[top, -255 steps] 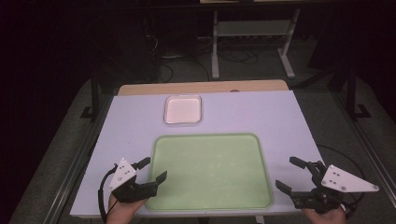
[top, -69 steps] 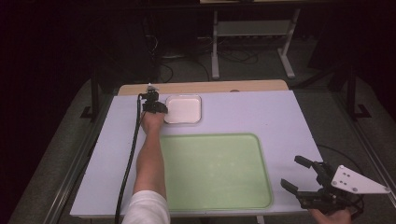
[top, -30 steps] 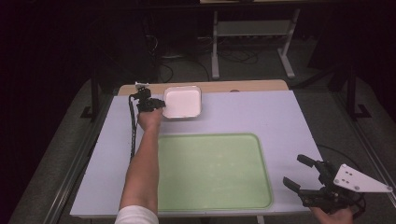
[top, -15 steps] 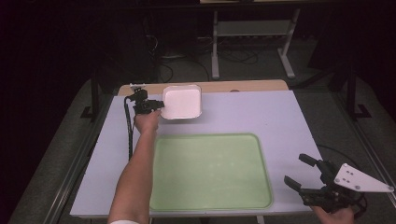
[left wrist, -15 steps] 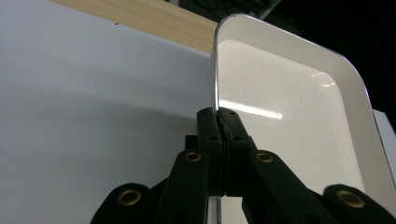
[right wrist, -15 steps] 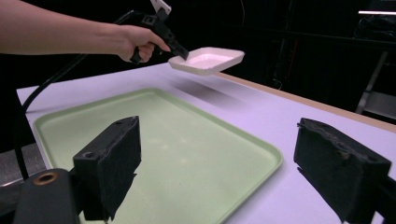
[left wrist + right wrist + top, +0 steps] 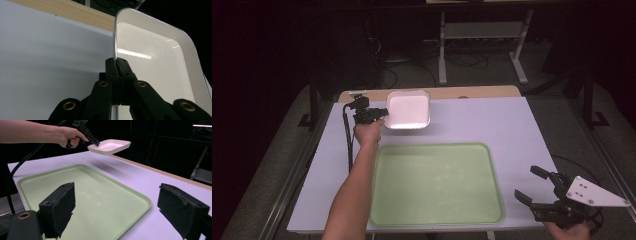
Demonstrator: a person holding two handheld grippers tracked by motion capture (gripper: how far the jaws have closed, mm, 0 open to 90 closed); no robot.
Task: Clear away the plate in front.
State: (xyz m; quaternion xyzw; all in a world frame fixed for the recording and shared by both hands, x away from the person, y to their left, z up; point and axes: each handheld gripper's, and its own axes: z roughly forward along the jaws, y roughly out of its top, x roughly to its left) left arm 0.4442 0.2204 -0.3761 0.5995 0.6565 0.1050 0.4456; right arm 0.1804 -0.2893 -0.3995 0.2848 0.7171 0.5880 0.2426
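Since a second ago, my left claw (image 7: 379, 114) has lifted the one white dish (image 7: 408, 109) off the counter (image 7: 492, 120); it is clamped shut on the dish's rim, holding it in the air above the far left part. My right claw (image 7: 536, 192) rests with jaws wide apart and empty at the near right corner, beside the single green tray (image 7: 436, 184). I can read no writing or labels anywhere.

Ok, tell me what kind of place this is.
Probably a lab or studio set up for recording, not a home. A white-topped table stands in a dark room, with a metal stand and loose cables on the floor behind it, and a green tray and small white dish as props.
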